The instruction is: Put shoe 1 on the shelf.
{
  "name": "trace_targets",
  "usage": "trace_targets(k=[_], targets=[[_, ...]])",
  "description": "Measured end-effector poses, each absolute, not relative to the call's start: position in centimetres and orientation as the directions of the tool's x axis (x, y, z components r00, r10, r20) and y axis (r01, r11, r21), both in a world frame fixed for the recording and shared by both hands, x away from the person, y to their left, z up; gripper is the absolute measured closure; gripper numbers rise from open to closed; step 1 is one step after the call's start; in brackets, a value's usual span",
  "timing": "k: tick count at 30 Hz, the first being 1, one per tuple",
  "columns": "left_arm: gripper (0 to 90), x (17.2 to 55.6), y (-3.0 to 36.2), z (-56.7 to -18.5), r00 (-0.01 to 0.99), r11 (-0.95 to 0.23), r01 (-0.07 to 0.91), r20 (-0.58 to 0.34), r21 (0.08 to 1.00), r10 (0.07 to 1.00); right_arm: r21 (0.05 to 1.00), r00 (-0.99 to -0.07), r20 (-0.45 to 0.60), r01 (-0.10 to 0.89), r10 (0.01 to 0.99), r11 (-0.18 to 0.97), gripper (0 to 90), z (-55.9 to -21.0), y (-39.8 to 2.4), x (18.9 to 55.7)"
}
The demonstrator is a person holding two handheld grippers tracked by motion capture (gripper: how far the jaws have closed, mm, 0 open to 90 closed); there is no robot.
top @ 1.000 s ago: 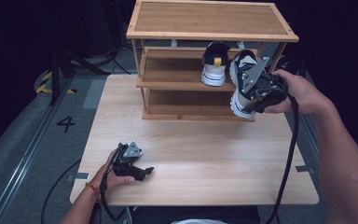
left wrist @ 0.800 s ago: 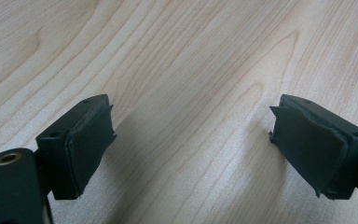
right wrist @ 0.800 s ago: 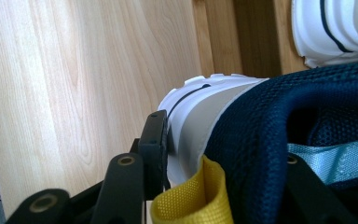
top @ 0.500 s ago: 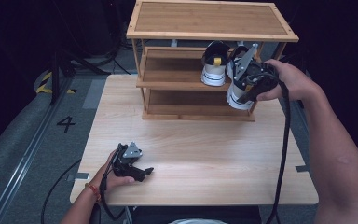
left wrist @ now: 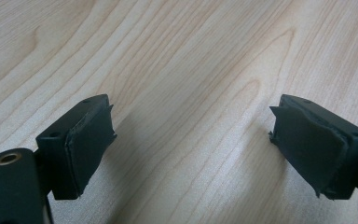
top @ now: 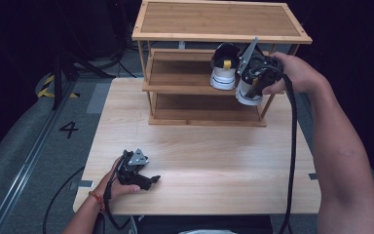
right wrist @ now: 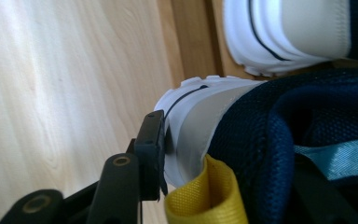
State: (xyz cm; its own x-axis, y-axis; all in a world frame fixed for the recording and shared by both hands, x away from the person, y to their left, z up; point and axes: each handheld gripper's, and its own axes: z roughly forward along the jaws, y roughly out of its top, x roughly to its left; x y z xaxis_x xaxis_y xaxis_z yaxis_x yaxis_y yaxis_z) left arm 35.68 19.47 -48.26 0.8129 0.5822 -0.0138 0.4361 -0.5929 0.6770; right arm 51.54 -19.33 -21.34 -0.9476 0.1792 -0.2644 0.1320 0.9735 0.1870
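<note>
Dark room, pale wooden table (top: 209, 146) carrying a three-level wooden rack (top: 221, 22) at its far edge. One white-and-navy shoe (top: 224, 66) stands on the middle shelf (top: 180, 73), heel toward the viewer. A second shoe (top: 247, 92) of the pair hangs at the shelf's right front corner, beside the first, carried by the right gripper (top: 253, 73). In the right gripper view, one jaw presses the white heel wall (right wrist: 186, 135) from outside, next to the yellow pull tab (right wrist: 200, 196); the other sits inside the navy collar. The jaws have just been easing apart slightly, yet the heel remains between them. The left gripper (top: 143, 180) rests on the near left of the table, jaws spread wide over bare wood, nothing between them.

Judged step: setting the second shoe on the middle shelf, to the right of the first. To do it well, the sole should come level before the toe goes in, and the shoe should slide back until the heel lines up with its partner. Full release is best kept until the sole bears on the shelf, as a heel-only pinch lets the toe droop.

Obstacles: the rack's right post (top: 268, 102) stands just beside the carried shoe, and the top shelf overhangs the entry, so room for hand and gripper is tight. The standing shoe is close on the left; a sideways nudge could shift it. The right gripper's cable (top: 292, 146) trails down over the table's right side, clear of the rack.
</note>
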Motion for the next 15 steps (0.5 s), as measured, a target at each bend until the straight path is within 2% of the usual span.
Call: trace_targets(k=[4,7,10,13,15], targets=[[12.7,35.7,19.5,-48.3,0.814,-0.593,0.435,-0.014,0.678,0.581,0.182,-0.944,-0.276,0.134,0.181,0.974,56.4,-21.1,-19.1,52.0],[12.7,35.7,19.5,-48.3,0.814,-0.592,0.435,-0.014,0.678,0.581,0.178,-0.925,-0.325,0.144,0.196,0.973,54.0,-20.9,-18.8,52.3],[12.7,35.7,19.5,-48.3,0.814,-0.593,0.435,-0.014,0.678,0.581,0.172,-0.906,-0.362,0.168,0.221,0.971,48.9,-20.9,-18.7,52.8],[12.7,35.6,19.5,-48.3,0.814,-0.594,0.434,-0.013,0.677,0.580,0.165,-0.909,-0.340,0.194,0.240,0.967,41.8,-21.1,-18.7,53.2],[12.7,35.6,19.5,-48.3,0.816,-0.596,0.433,-0.012,0.677,0.579,0.147,-0.909,-0.340,0.203,0.242,0.968,40.2,-21.3,-18.7,53.5]])
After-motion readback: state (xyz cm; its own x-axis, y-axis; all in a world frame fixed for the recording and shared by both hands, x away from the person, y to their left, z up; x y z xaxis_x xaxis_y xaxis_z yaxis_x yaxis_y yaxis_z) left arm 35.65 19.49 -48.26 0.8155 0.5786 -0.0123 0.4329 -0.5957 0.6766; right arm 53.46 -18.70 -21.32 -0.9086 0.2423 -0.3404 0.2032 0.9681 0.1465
